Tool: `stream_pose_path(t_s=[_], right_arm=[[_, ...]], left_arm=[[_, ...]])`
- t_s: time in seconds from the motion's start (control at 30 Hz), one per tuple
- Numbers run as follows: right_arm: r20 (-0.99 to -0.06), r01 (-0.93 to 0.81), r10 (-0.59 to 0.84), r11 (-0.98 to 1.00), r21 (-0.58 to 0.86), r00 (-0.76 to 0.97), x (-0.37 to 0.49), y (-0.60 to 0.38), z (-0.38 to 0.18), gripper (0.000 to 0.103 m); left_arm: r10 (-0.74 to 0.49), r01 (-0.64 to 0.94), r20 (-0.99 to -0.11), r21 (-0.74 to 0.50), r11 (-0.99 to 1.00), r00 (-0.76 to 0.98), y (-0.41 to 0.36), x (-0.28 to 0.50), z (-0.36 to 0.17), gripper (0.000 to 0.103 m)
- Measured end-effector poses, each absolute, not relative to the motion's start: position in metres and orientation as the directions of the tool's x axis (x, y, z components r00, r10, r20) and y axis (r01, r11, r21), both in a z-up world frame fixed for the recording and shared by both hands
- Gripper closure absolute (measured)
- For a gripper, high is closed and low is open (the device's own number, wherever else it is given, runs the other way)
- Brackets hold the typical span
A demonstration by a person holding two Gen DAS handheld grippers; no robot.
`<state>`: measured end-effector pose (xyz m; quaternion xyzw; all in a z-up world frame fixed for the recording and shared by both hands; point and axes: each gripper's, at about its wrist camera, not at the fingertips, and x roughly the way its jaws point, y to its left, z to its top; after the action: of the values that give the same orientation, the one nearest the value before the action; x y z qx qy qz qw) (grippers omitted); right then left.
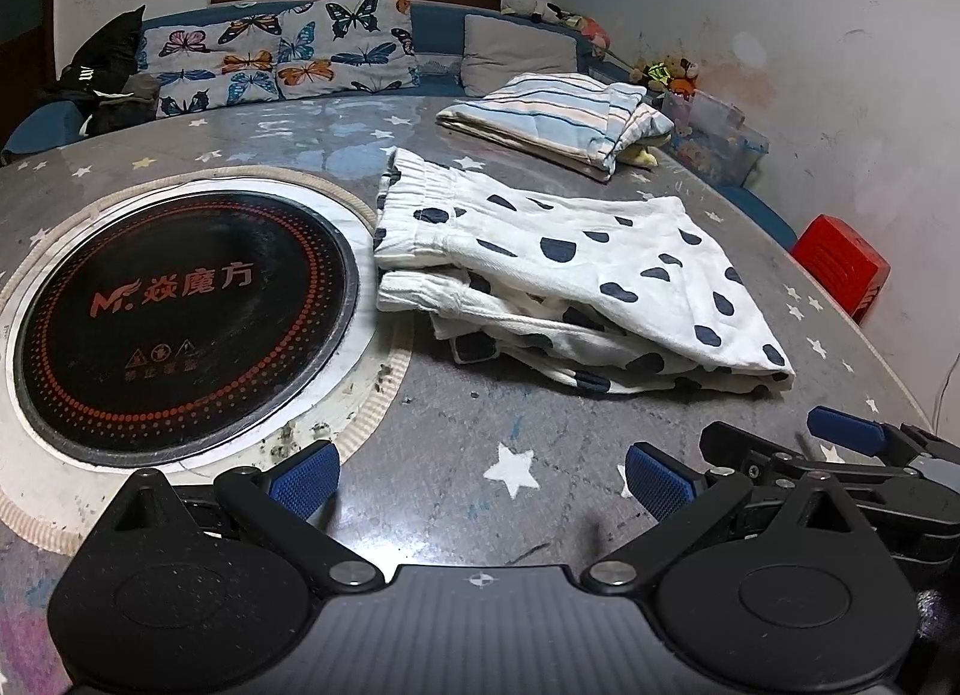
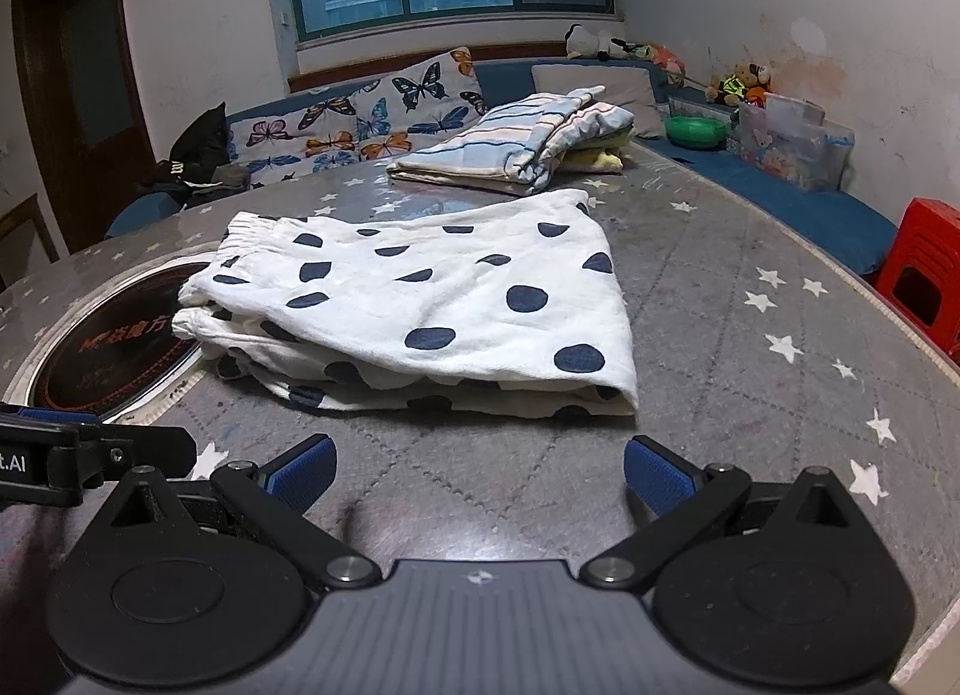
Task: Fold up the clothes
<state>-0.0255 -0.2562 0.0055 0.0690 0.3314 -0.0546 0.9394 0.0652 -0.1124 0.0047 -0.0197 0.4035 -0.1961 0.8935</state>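
A white garment with dark blue dots lies folded on the grey star-patterned table, its elastic waistband toward the left. Behind it rests a folded striped cloth pile. My left gripper hovers low over the table in front of the dotted garment, open and holding nothing. My right gripper also stands open and empty, just short of the garment's near edge. The right gripper's fingertips show at the right edge of the left wrist view.
A round black induction cooktop is set into the table at the left. A sofa with butterfly cushions runs behind the table. A red plastic stool stands at the right, with storage boxes by the wall.
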Motion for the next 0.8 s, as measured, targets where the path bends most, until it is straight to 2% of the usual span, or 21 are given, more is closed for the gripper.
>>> stream_pose_path(t_s=[0.8], right_arm=[[-0.647, 0.147, -0.052, 0.985, 0.094, 0.761, -0.01, -0.259, 0.001, 0.0]], left_arm=[[-0.367, 0.341, -0.724, -0.19, 0.92, 0.585, -0.116, 0.08, 0.002, 0.0]])
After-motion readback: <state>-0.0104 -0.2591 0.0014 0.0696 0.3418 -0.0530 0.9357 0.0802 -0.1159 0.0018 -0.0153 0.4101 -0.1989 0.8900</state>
